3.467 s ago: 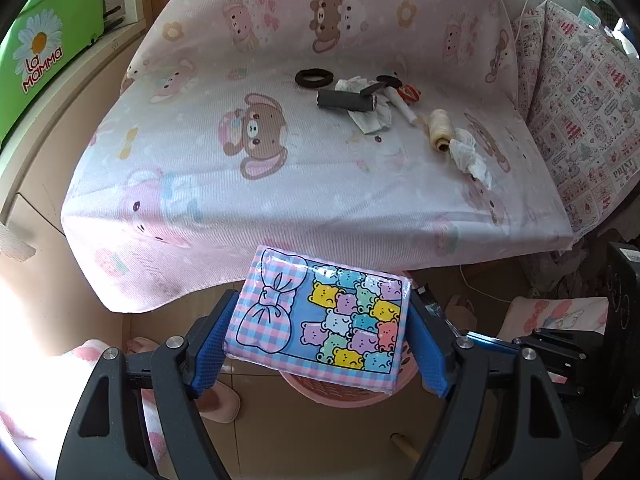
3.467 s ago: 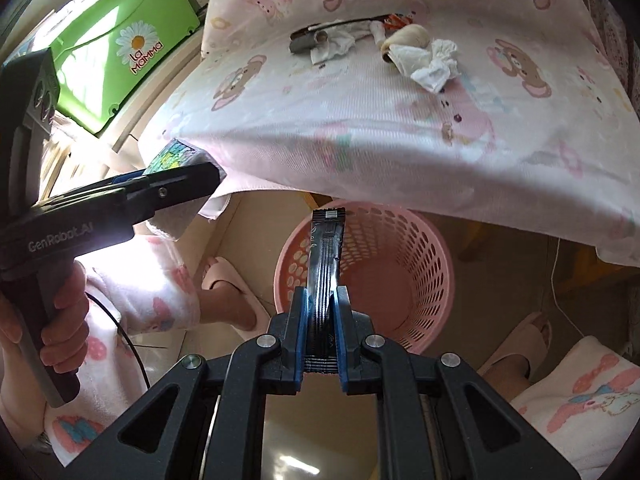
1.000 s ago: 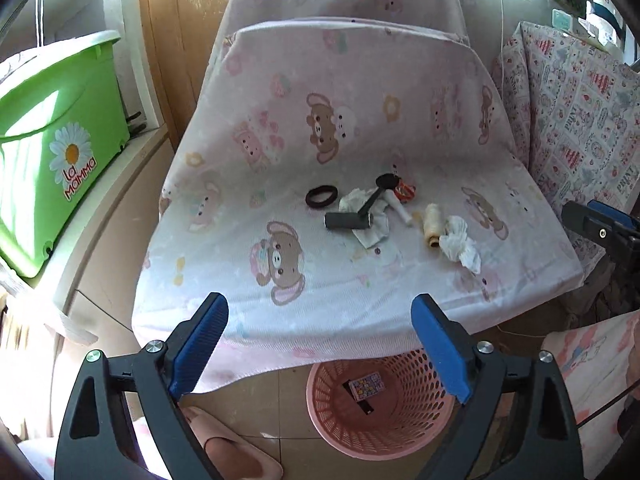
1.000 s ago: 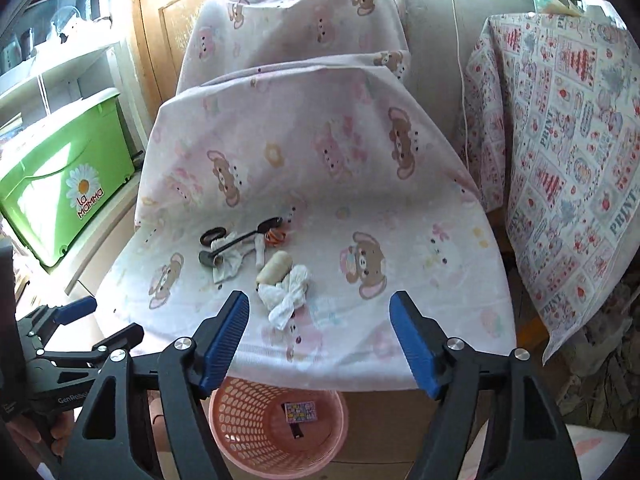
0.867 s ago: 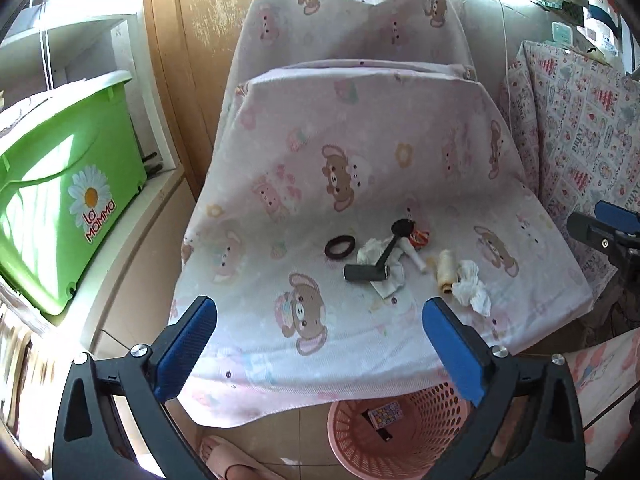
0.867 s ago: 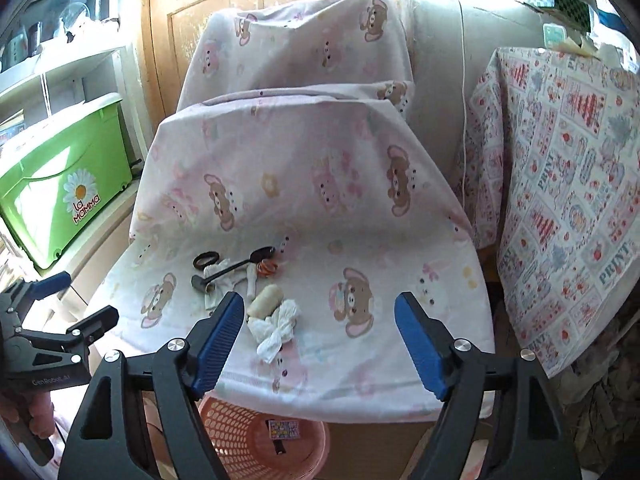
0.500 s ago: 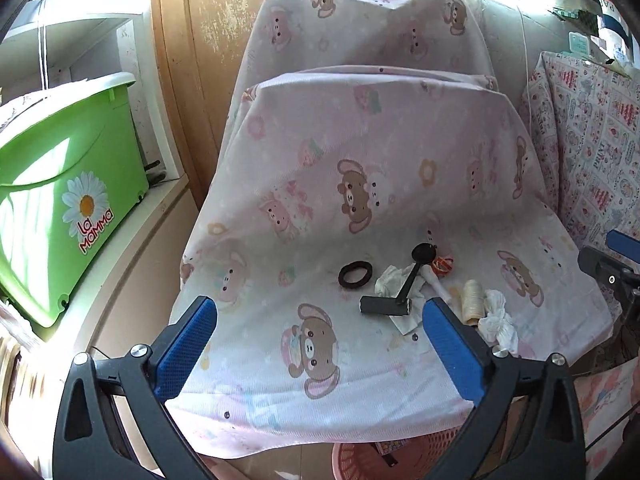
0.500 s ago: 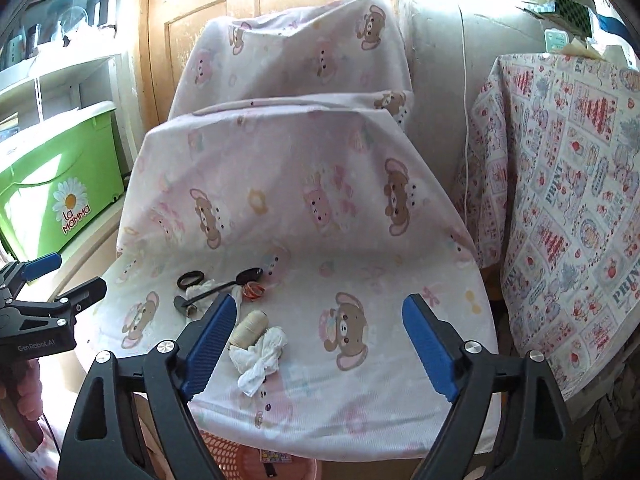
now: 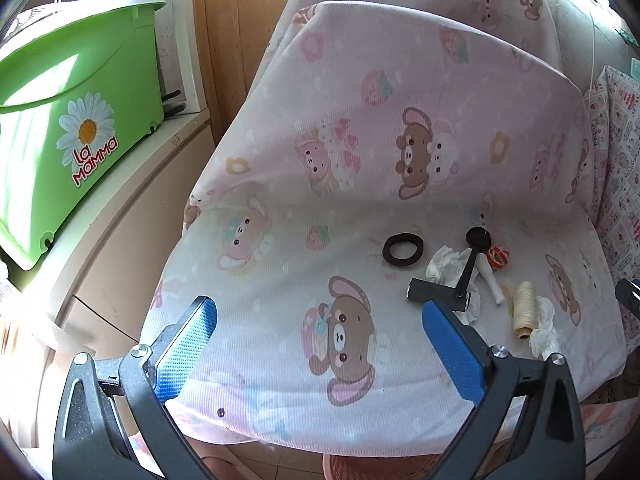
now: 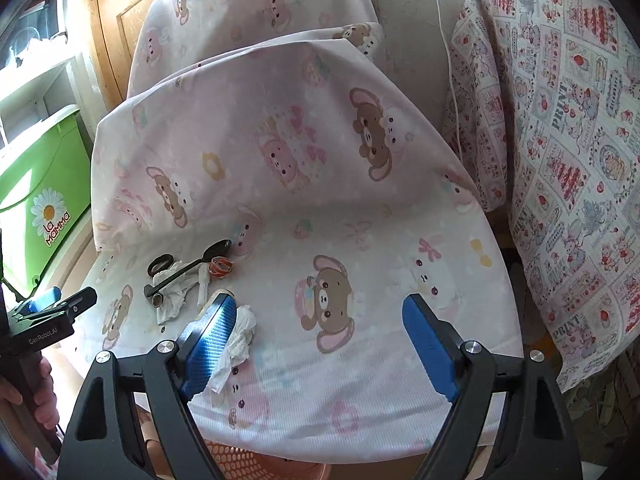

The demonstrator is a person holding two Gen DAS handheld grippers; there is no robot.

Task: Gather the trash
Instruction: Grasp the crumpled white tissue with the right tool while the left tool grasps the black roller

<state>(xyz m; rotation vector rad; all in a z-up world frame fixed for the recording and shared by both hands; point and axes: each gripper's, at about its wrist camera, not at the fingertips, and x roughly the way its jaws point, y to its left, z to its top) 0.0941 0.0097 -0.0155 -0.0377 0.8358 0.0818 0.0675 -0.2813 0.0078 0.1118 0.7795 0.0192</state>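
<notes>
The left gripper (image 9: 320,344), blue-padded jaws spread wide with nothing between them, hangs over a pink bear-print cloth (image 9: 340,184). Ahead and to its right lie a black rubber ring (image 9: 403,249), crumpled white tissue (image 9: 442,264), a black long-handled spoon (image 9: 472,258) and a cream thread spool (image 9: 524,308). A green plastic bin (image 9: 60,104) stands far left.

Matt printed cloth cover (image 9: 360,160); crumpled white tissue paper (image 10: 240,336); glossy green plastic tub (image 9: 60,92); worn wooden door (image 9: 232,40); black plastic spoon (image 10: 200,260); pink plastic basket (image 10: 248,464).
</notes>
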